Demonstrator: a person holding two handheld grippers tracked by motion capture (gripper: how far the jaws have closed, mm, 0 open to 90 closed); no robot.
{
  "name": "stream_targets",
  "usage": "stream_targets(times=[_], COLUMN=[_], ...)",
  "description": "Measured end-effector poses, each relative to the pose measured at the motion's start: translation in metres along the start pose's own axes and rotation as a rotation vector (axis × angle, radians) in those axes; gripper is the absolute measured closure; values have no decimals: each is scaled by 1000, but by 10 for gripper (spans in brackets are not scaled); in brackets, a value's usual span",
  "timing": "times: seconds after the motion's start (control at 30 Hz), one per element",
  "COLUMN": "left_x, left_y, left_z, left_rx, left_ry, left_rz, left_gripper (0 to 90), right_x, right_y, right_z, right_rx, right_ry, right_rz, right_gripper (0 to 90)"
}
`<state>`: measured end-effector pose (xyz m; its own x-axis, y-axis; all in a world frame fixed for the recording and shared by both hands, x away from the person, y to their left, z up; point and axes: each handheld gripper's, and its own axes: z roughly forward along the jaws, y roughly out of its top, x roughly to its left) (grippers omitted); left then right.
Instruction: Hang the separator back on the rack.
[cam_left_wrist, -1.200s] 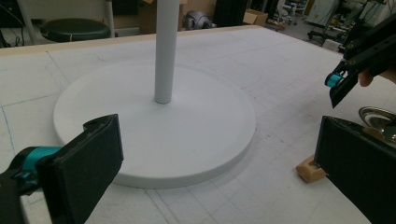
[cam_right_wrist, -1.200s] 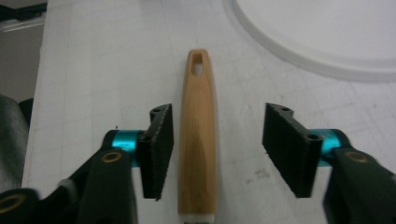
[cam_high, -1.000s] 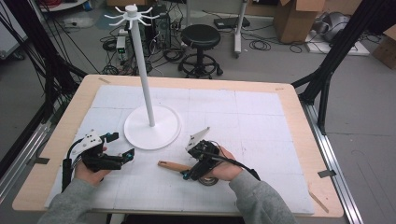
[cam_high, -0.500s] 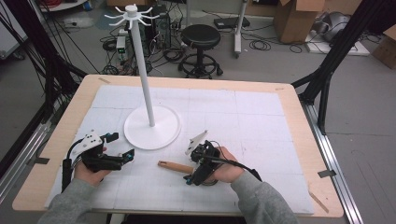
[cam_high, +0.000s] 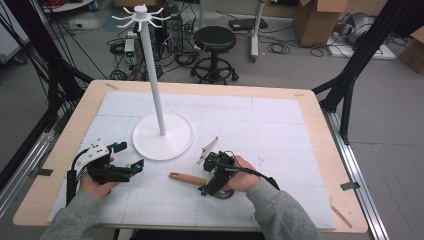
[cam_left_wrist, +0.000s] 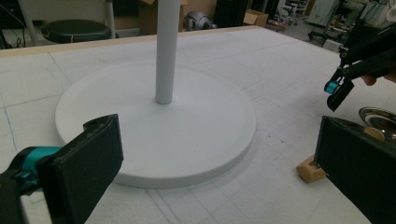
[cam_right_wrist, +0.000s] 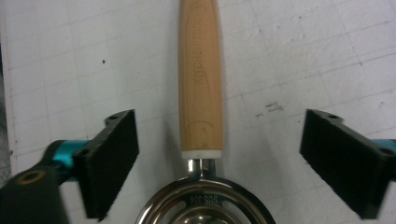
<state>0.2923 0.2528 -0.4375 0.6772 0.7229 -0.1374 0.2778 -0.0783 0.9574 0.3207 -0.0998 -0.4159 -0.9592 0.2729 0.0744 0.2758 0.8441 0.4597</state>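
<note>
**One wooden-handled utensil between wide jaws**

One utensil with a pale wooden handle (cam_right_wrist: 201, 74) and a round metal head (cam_right_wrist: 205, 205) lies flat on the white gridded mat (cam_high: 280, 125), toward the near edge of the table and just right of its middle. In the right gripper view the handle runs straight up the middle of the picture, the metal head at the bottom, and both black pads stand well off to either side without touching the wood. The right gripper (cam_high: 209, 189) hangs directly over the join of handle and head, jaws spread apart and empty of any grip; they have just narrowed a little, with the handle between them but untouched. In the high view the handle (cam_high: 187, 178) sticks out leftward from under that gripper.

Farther left, the left gripper (cam_high: 131, 159) rests low over the mat in the person's left hand, its jaws likewise wide apart with nothing between them. It faces the white stand (cam_left_wrist: 167, 51), whose round base (cam_left_wrist: 187, 135) sits just beyond its pads. The stand's thin pole rises to a crown of short hooks (cam_high: 141, 15). Mat and stand rest on a light wooden table (cam_high: 320, 115).
</note>
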Motion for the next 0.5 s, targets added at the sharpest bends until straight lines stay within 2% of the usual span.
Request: stream_targets(times=[0.1, 0.3, 0.47, 0.5], left_x=[0, 0, -1, 0], left_y=[0, 0, 0, 0], left_z=[0, 0, 0, 0], left_rx=[-1, 0, 2, 4], left_ry=[0, 1, 4, 4], left_rz=[0, 1, 3, 6], left_gripper=[17, 17, 17, 17], right_x=[-1, -1, -1, 0], right_y=[1, 5, 6, 7], right_z=[1, 1, 1, 2], right_rx=[21, 61, 85, 103], right_ry=[-2, -5, 4, 6], right_rz=[-2, 19, 17, 17], right_gripper=[155, 256, 337, 365])
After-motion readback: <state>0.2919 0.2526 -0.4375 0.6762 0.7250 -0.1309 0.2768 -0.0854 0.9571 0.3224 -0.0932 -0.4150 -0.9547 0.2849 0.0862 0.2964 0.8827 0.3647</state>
